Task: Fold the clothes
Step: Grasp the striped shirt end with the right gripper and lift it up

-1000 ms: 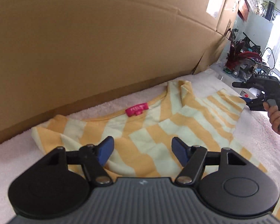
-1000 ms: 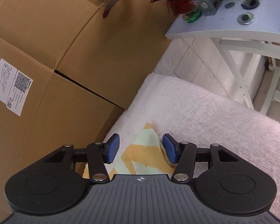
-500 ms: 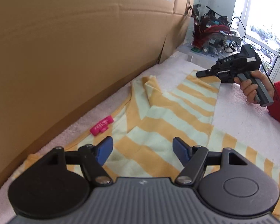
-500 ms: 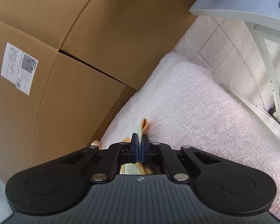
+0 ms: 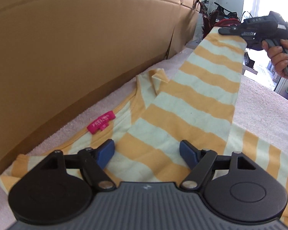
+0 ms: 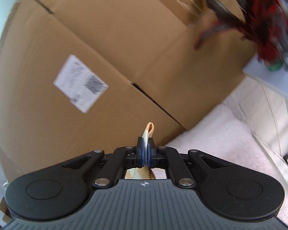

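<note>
A: Left gripper [image 5: 146, 151]?

B: Low over the striped shirt [image 5: 182, 103], blue pads [image 5: 106, 150] spread wide, nothing between them. Fabric lies under the gap; contact can't be told. It points across the shirt toward the cardboard box [image 5: 76, 48].

A: Where is the shirt?

B: On the pink towel [image 5: 263, 99], against the foot of the box. Orange and cream stripes. Pink neck label [image 5: 101, 124] faces up, just ahead of the left pad. A small fold of cloth sticks up near the collar.

A: Right gripper [image 6: 146, 150]?

B: Clamped on the shirt. Wrist view shows the pads pressed together with a thin loop of orange cloth [image 6: 149, 129] poking out past the tips. More cloth shows below, behind the jaws.

A: Pose of that side?

B: In the left view the right gripper [image 5: 225, 31] is raised at upper right, well off the towel, fingers aimed left at the box. A hand [image 5: 280, 57] wraps the handle below it, red sleeve at the frame edge. The pinched sleeve hangs from the tips as a taut striped panel sloping down to the shirt body.

A: Background?

B: Box carries a white shipping label [image 6: 80, 83]. Red and black feathers [image 6: 259, 25] at upper right, blurred. White table [image 6: 266, 72] edge beside them.
</note>
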`<act>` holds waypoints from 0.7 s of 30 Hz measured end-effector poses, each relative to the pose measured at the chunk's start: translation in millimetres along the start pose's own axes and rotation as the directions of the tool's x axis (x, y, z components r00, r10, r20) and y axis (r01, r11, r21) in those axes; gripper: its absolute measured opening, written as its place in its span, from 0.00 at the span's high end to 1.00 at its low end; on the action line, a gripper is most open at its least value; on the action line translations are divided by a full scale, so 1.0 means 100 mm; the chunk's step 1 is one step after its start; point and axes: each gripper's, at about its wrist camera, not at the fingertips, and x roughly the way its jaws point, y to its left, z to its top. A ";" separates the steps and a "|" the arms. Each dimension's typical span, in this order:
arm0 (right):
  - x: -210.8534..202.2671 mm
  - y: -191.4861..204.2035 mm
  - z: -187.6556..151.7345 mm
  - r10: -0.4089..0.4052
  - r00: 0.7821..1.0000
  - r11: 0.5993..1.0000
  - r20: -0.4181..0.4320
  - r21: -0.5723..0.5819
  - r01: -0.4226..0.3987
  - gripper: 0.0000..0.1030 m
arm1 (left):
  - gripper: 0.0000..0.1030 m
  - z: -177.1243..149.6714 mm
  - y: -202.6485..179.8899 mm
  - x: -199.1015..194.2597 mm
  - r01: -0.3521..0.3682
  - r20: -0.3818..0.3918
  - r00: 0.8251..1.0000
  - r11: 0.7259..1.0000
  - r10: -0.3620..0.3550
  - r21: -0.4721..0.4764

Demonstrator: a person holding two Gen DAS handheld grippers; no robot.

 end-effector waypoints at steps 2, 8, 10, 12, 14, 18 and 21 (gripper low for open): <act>-0.11 0.16 0.04 0.005 1.000 0.999 0.012 -0.040 -0.005 0.97 | 0.25 0.00 0.00 -0.01 -0.003 0.003 1.000 1.000 0.003 -0.007; -0.15 0.45 0.03 -0.003 1.000 0.995 0.014 -0.102 0.005 0.97 | 0.33 0.13 -0.03 -0.38 -0.043 0.045 0.998 0.998 0.041 0.043; -0.15 0.59 0.03 0.018 1.000 0.992 0.016 -0.123 -0.016 0.97 | 0.31 0.16 -0.01 -0.56 -0.050 0.046 0.998 0.996 0.047 0.075; -0.14 0.72 0.02 0.039 0.999 0.989 0.018 -0.144 -0.036 0.97 | 0.34 0.12 0.06 -0.60 -0.084 -0.007 0.996 0.991 0.086 0.108; -0.13 0.86 0.02 0.061 0.998 0.985 0.019 -0.166 -0.057 0.97 | 0.43 0.04 0.20 -0.57 -0.088 -0.085 0.992 0.992 0.096 0.095; -0.12 1.14 0.02 0.108 0.994 0.974 0.017 -0.204 -0.102 0.97 | 0.58 -0.14 0.39 -0.54 -0.100 -0.140 0.984 0.993 0.108 0.064; -0.10 1.33 0.02 0.144 0.989 0.969 0.015 -0.207 -0.138 0.97 | 0.66 -0.19 0.40 -0.53 -0.115 -0.116 0.986 0.992 0.121 0.054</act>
